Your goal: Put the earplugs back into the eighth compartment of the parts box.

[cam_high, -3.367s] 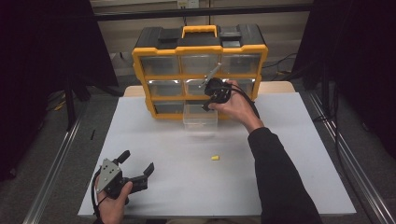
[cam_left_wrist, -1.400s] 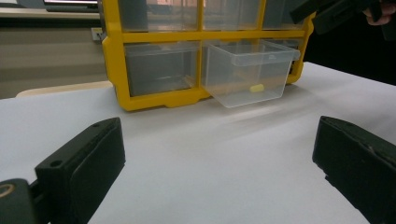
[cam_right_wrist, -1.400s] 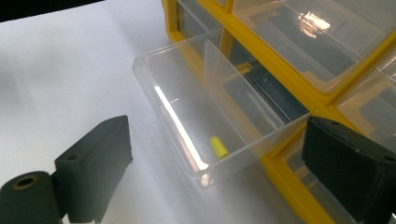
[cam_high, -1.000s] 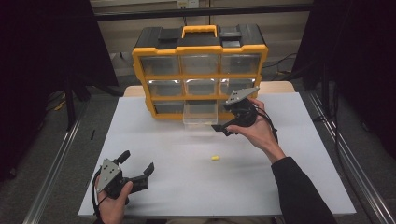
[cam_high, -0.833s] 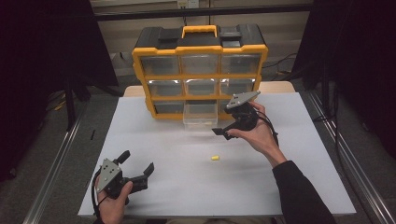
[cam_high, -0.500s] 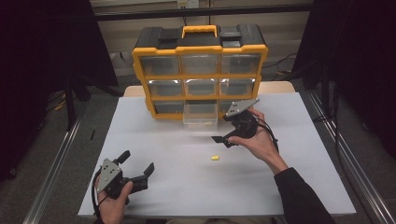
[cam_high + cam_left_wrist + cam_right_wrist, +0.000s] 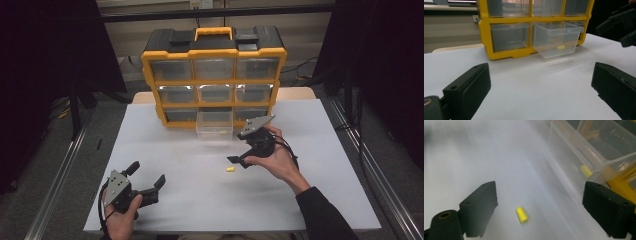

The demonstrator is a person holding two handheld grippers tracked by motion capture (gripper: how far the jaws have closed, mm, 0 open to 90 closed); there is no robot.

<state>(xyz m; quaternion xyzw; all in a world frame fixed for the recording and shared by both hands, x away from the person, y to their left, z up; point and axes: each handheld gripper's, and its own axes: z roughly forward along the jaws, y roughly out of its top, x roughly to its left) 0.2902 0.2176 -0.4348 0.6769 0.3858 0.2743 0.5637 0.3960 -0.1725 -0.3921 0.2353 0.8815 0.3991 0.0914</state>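
- My right gripper (image 7: pixel 239 156) hangs just over the white table (image 7: pixel 310 150) with its jaws spread wide and nothing between them.
- The small yellow earplug (image 7: pixel 230 169) lies on the table just beside that gripper, at about 7 o'clock from it. In the right gripper view the earplug (image 7: pixel 522 214) sits between my two jaws, a bit nearer the left one, and nothing touches it.
- A second yellow earplug (image 7: pixel 586 171) lies inside the clear drawer (image 7: pixel 599 157), at about 1 o'clock from the first one.
- That clear drawer (image 7: pixel 215 124) is pulled out from the bottom middle of the yellow organizer box (image 7: pixel 214 75) and pokes out over the table. It stands at 11 o'clock from my right gripper, and its wall is the nearest thing in my way.
- The box stands upright at the far edge of the table, at 12 o'clock. Its other drawers are pushed in.
- My left gripper (image 7: pixel 147 181) is low at 7 o'clock, near the front edge, well apart from the earplug. Its jaws are spread wide too, and they hold nothing.
- In the left gripper view the drawer (image 7: pixel 555 37) with its earplug (image 7: pixel 561 47) is straight ahead.
- Bare white table lies between my two grippers, and more of it out to 3 o'clock.
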